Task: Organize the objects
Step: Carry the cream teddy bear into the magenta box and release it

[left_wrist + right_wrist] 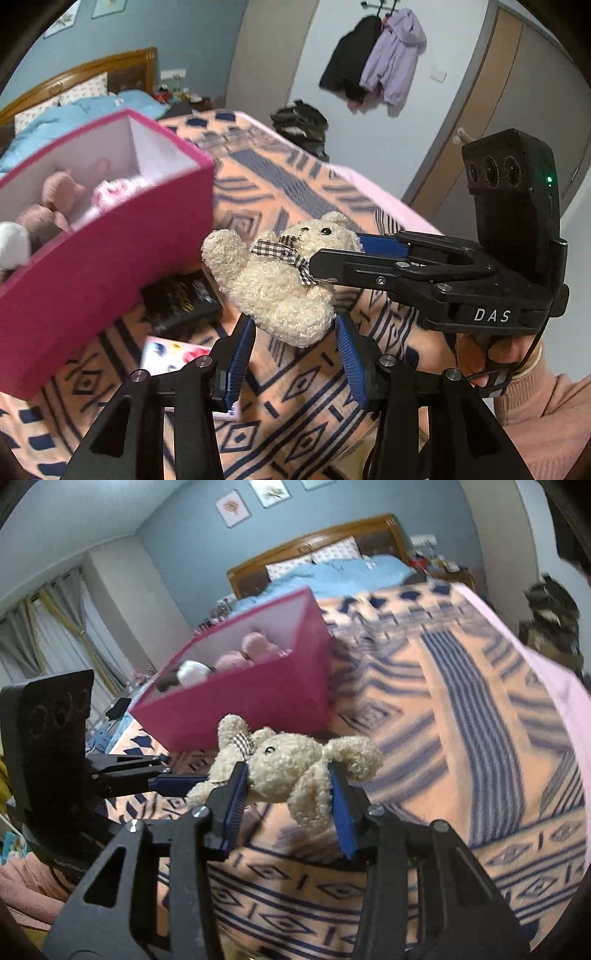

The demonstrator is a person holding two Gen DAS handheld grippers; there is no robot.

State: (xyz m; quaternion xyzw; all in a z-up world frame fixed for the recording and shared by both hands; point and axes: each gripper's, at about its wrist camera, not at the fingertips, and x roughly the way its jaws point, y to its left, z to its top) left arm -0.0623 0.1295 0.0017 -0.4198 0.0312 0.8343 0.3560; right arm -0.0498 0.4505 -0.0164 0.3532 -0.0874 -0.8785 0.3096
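Note:
A cream teddy bear (273, 284) with a checked bow hangs in the air above the patterned blanket, held from two sides. In the left wrist view my left gripper (293, 325) is shut on the bear's lower body, its blue pads against both sides. My right gripper (332, 254) comes in from the right and is shut on the bear at the neck. In the right wrist view the teddy bear (291, 764) sits squeezed between the pads of my right gripper (288, 779). My left gripper (192, 779) reaches its leg from the left. A pink box (92, 258) stands on the bed to the left.
The pink box (258, 701) holds several plush toys. A black book (181, 299) and a pale picture card (173, 354) lie on the orange-and-blue blanket (443, 738) below the bear. Coats (376, 59) hang on the far wall. A hand in a pink sleeve (535, 398) holds the right gripper.

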